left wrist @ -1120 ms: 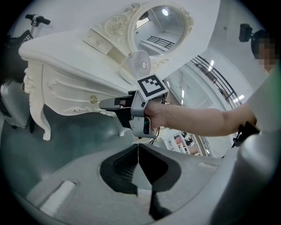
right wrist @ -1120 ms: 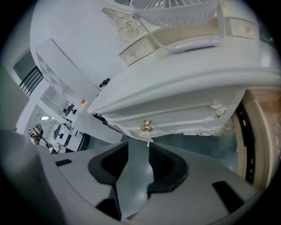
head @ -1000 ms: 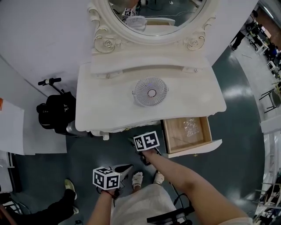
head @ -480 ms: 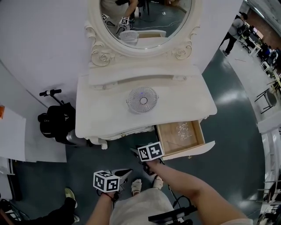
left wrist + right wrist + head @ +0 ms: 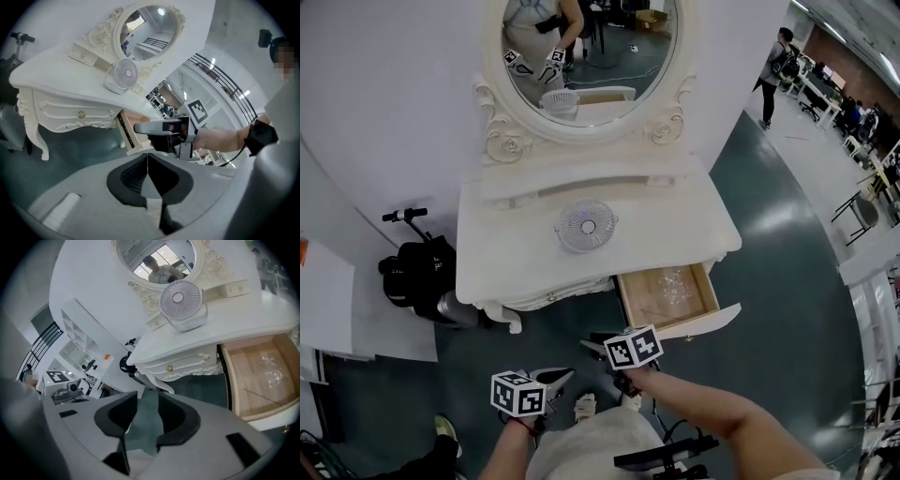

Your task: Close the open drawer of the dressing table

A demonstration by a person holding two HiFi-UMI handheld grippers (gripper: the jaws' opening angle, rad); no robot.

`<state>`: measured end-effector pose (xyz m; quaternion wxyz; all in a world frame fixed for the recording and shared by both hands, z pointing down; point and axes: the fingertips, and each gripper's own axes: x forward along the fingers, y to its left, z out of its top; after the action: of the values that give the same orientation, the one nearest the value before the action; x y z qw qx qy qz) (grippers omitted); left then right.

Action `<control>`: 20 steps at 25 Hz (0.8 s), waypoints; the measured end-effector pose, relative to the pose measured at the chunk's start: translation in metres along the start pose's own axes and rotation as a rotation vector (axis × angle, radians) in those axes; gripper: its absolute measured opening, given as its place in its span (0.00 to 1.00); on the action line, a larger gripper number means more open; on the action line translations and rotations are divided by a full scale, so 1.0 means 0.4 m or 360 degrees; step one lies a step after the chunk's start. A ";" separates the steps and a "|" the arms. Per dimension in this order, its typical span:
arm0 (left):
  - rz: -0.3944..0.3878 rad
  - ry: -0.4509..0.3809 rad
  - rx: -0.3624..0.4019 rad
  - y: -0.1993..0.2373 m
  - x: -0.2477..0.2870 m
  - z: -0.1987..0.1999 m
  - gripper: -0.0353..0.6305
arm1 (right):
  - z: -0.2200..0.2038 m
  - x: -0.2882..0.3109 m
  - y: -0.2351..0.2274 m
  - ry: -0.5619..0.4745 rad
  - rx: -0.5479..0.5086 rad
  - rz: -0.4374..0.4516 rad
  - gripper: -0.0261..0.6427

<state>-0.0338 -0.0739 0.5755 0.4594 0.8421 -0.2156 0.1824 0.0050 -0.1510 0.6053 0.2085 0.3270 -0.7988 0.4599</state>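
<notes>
Standing at the dressing table (image 5: 675,230), you've got both tools low in front of it, neither touching it. Your left gripper (image 5: 558,378): dark ribbed pads pressed together, nothing btwn them. Your right gripper (image 5: 598,349): jaws apart, only floor seen thru the gap, empty. It sits just left of the drawer front, near but apart.

The drawer (image 5: 649,302) is pulled open at the table's right side, under the top. It's a shallow rectangular box, pale bare wood inside, w/ a white curved front panel. Something clear and crinkly, prob. plastic film (image 5: 675,279), lies on its bottom toward the back.

Table is glossy cream-white: wavy top edge, carved scroll trim, small gold-tone knob (image 5: 170,367) on the shut centre front, curved leg (image 5: 33,126). A round white grille fan (image 5: 585,225) stands mid-top. Behind it, an oval mirror (image 5: 586,42) in an ornate carved frame w/ rosettes. Floor (image 5: 787,234) is dark teal, shiny.
</notes>
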 end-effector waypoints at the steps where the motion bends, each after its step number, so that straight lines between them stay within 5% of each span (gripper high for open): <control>1: -0.0006 0.0001 0.0014 -0.009 -0.002 0.000 0.07 | -0.005 -0.016 0.007 -0.0012 -0.0006 0.0009 0.26; 7: -0.0042 0.0007 0.0096 -0.063 0.000 0.002 0.07 | -0.013 -0.102 0.049 -0.0116 -0.0032 0.0052 0.24; 13: -0.0086 0.0008 0.0174 -0.119 -0.001 0.007 0.07 | -0.024 -0.195 0.086 -0.0258 -0.0058 0.0148 0.09; 20: -0.0116 0.0008 0.0229 -0.157 -0.006 0.004 0.07 | -0.058 -0.267 0.107 -0.0336 -0.0003 0.0194 0.07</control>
<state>-0.0023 -0.0443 0.5297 0.4047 0.8797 -0.1700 0.1829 0.0499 -0.0798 0.5235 0.0953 0.3243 -0.8351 0.4341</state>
